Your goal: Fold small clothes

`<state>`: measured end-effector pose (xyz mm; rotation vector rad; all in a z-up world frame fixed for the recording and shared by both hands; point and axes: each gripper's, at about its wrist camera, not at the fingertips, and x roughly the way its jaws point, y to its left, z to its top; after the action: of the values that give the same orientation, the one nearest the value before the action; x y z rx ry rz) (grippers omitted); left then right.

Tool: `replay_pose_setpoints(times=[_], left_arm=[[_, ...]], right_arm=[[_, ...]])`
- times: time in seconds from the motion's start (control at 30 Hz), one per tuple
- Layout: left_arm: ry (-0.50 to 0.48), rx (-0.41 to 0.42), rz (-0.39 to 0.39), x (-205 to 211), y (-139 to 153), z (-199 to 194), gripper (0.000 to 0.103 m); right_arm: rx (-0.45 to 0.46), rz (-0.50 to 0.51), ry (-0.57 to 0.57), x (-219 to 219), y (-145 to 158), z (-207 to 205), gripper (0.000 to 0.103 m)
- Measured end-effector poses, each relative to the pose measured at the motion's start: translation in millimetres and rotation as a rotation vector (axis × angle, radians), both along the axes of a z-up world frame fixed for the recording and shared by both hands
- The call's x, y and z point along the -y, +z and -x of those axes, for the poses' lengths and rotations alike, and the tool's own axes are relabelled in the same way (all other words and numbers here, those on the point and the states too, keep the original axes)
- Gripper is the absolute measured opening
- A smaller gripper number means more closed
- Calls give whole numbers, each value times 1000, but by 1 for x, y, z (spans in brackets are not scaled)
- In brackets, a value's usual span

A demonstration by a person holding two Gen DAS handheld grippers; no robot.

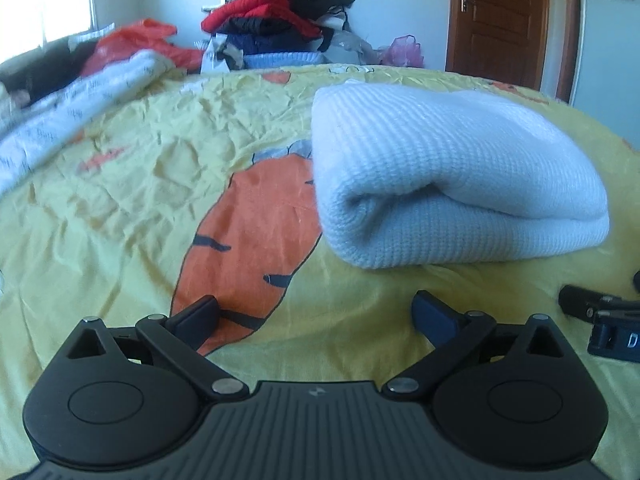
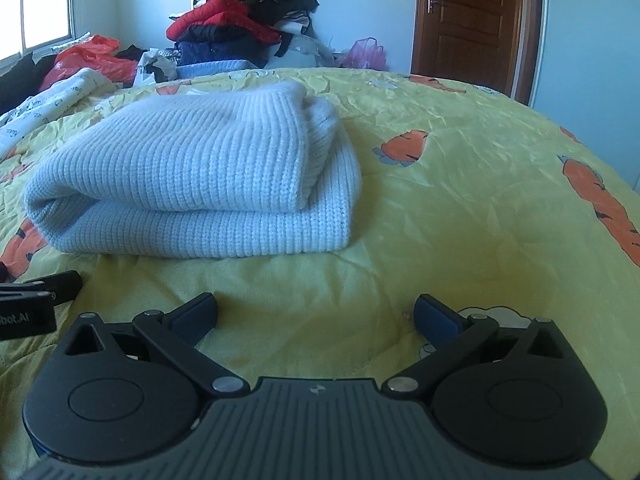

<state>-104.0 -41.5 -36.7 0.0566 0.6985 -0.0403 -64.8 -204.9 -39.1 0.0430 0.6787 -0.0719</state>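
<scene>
A pale blue knitted sweater (image 1: 452,168) lies folded in a thick bundle on the yellow carrot-print bedspread (image 1: 160,184). In the left wrist view it sits ahead and to the right. In the right wrist view the sweater (image 2: 192,176) sits ahead and to the left. My left gripper (image 1: 316,312) is open and empty, low over the bedspread, short of the sweater. My right gripper (image 2: 314,312) is open and empty too, near the sweater's front edge. Each gripper shows at the edge of the other's view: the right one (image 1: 600,320), the left one (image 2: 36,300).
A pile of red, black and dark blue clothes (image 1: 276,20) stands at the far side of the bed. A white printed blanket (image 1: 68,112) and an orange plastic bag (image 1: 132,40) lie at the far left. A brown door (image 1: 500,16) is behind right.
</scene>
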Motion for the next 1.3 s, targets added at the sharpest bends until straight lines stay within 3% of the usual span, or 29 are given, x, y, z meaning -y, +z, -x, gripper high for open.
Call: replay_pose_setpoints(times=[1.3], left_arm=[[4,4,-1,0,-2,1,103]], right_arm=[[8,-1,7,-1,-1,-1,102]])
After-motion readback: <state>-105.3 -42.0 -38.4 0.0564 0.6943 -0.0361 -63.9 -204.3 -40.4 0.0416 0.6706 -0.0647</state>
